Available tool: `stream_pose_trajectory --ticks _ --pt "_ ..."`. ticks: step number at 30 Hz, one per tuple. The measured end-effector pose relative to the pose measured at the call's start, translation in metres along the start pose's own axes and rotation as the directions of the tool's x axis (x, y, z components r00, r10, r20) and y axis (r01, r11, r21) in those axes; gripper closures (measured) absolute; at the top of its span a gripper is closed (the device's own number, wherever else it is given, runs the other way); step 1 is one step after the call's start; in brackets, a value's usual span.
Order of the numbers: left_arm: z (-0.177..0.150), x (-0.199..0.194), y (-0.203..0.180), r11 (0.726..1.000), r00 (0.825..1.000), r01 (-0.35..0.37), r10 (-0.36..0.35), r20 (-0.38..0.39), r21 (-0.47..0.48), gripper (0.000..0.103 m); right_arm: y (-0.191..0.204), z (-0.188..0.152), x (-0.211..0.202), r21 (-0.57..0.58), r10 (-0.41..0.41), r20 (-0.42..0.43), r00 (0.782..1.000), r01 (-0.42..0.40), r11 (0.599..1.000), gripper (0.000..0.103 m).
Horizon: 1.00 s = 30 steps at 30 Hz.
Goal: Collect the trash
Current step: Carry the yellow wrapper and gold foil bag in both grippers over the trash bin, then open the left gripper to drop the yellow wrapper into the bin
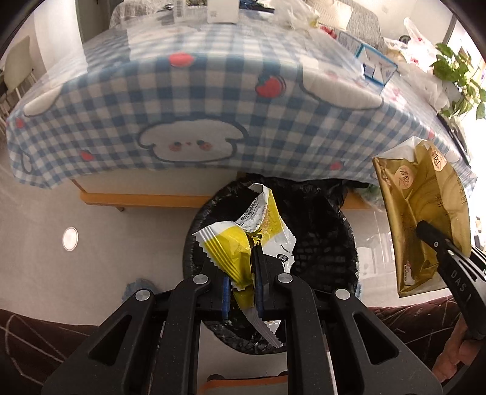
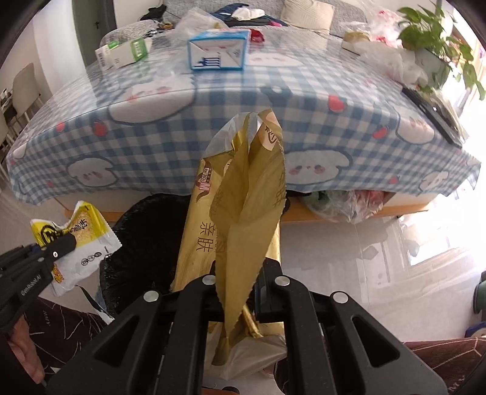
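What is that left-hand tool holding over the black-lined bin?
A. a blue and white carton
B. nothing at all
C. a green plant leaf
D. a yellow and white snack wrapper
D: in the left wrist view the left tool is shut on the crumpled yellow and white wrapper, which hangs above the black-lined bin; the blue and white carton sits on the table.

Occlusions and cut-offs, both wrist views

Trash bin (image 1: 319,231): near rim hidden behind left gripper (image 1: 243,261) and yellow wrapper (image 1: 243,243); in the right view the gold bag (image 2: 243,212) covers most of it. Bin contents too dark to tell. Table (image 1: 182,91): far edge blurred, box print there unreadable. Plant (image 2: 431,27) cut by the right edge. Under-table clutter (image 2: 343,203) unidentifiable.
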<state>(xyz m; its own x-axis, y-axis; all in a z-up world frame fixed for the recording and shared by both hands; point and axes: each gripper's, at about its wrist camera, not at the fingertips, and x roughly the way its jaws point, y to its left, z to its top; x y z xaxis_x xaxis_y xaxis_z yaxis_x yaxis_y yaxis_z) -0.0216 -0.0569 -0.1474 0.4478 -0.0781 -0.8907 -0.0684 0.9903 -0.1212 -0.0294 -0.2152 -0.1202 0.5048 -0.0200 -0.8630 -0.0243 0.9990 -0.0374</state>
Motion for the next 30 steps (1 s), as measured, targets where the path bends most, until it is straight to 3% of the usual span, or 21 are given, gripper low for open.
stream_pose_trajectory --ticks 10,17,18,21,30 --pt "-0.005 0.024 -0.031 0.997 0.999 0.045 -0.045 -0.007 0.062 0.092 -0.021 -0.011 0.009 0.022 -0.024 -0.017 1.0 0.024 0.999 0.097" --pt "-0.007 0.02 -0.057 0.989 0.997 0.064 -0.069 0.033 0.131 0.088 -0.037 -0.015 0.003 0.066 -0.02 -0.003 1.0 0.02 0.998 0.097" --pt "-0.006 0.022 -0.055 0.989 0.998 0.055 -0.06 0.032 0.141 0.084 -0.037 -0.015 0.003 0.067 -0.019 -0.002 1.0 0.019 0.998 0.097" --pt "-0.008 0.022 -0.054 0.989 0.998 0.037 -0.044 0.044 0.146 0.054 -0.034 -0.015 0.003 0.058 -0.018 -0.001 1.0 0.018 0.998 0.097" --pt "-0.014 0.023 -0.028 0.994 0.998 0.001 -0.008 0.059 0.11 0.025 -0.015 -0.02 0.017 0.01 -0.012 -0.032 0.999 0.012 1.0 0.097"
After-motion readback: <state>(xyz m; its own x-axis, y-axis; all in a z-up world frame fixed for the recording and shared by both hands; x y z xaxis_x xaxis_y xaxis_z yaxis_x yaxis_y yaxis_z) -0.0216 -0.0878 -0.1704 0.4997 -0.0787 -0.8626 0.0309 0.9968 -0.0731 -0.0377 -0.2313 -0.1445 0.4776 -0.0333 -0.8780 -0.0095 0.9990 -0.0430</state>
